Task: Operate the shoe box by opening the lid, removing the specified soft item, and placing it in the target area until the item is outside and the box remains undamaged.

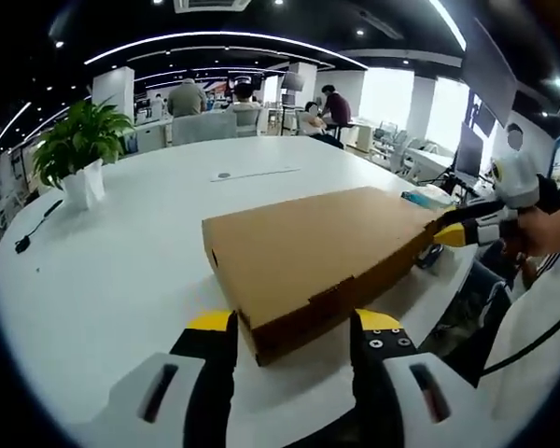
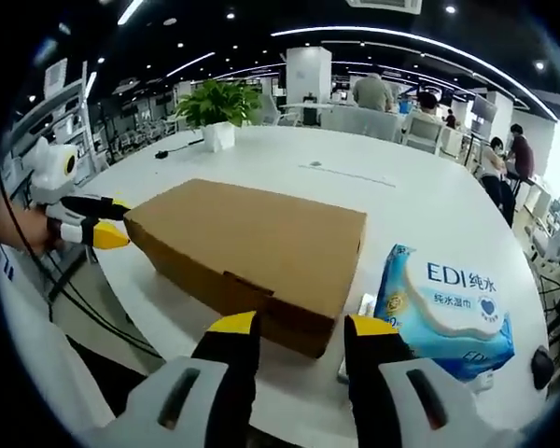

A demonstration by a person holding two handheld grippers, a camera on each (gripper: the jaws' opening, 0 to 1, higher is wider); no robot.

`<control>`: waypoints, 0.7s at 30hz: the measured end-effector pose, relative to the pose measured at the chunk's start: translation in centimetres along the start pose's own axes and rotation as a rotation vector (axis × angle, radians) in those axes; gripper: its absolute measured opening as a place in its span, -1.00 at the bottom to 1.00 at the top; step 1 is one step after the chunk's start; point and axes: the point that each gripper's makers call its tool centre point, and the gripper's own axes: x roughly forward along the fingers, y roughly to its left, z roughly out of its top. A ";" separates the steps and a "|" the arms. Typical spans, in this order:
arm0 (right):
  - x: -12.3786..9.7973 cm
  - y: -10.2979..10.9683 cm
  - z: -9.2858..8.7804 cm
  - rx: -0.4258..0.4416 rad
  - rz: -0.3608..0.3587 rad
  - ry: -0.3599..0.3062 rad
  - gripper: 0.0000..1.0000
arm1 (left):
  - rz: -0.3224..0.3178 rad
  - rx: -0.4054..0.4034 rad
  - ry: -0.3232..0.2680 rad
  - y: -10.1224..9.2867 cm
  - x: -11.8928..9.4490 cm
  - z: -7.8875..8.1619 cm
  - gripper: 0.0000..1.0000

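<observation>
In the left gripper view, the left gripper (image 1: pixel 295 329) has its black, yellow-tipped jaws spread apart at the bottom of the frame, holding nothing. The near corner of the shoe box (image 1: pixel 317 257) sits between the two tips, just beyond them; whether they touch it cannot be told. The box is flat, matte brown cardboard with crisp edges and a closed lid, lying at the centre of the frame on a smooth, white, rounded table (image 1: pixel 121 271). At the right edge of this view the right gripper (image 1: pixel 448 231) meets the box's far corner with its yellow tips.

In the right gripper view, the right gripper (image 2: pixel 301 331) also stands open and empty at the bottom, the box's (image 2: pixel 261 243) tabbed front side just ahead of its tips. The left gripper (image 2: pixel 110 224) reaches the box's left corner at mid-left. A glossy blue-and-white wet wipes pack (image 2: pixel 448 313) lies just beside the box at lower right.

Bare tabletop spreads toward the top of both frames, up to a potted plant (image 1: pixel 75 149) in a white pot; the table's edge runs close to the box's corner at the left of the right gripper view.
</observation>
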 end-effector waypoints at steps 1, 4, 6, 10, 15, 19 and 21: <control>0.1 0.0 0.1 0.023 0.012 -0.005 -0.14 | 0.006 0.001 0.006 -0.1 -0.1 0.0 0.03; 0.2 0.4 0.0 0.042 0.036 0.001 0.09 | -0.004 -0.021 -0.001 -0.3 -0.1 0.2 0.09; 0.3 0.8 0.0 0.058 0.061 -0.001 0.25 | 0.001 -0.045 -0.001 -0.1 -0.1 0.2 0.15; -0.2 1.6 0.5 0.118 0.115 -0.017 -0.01 | 0.018 -0.142 -0.015 0.6 -0.4 0.2 0.26; -0.2 0.9 0.7 0.200 0.097 -0.039 0.07 | -0.006 -0.240 -0.042 -0.1 -0.6 0.4 0.39; -0.4 0.6 1.0 0.313 0.097 -0.063 0.17 | -0.006 -0.346 -0.051 0.4 -0.5 -0.1 0.41; -0.5 0.6 0.6 0.433 0.102 -0.057 0.08 | 0.002 -0.324 -0.027 0.3 -0.3 -0.4 0.41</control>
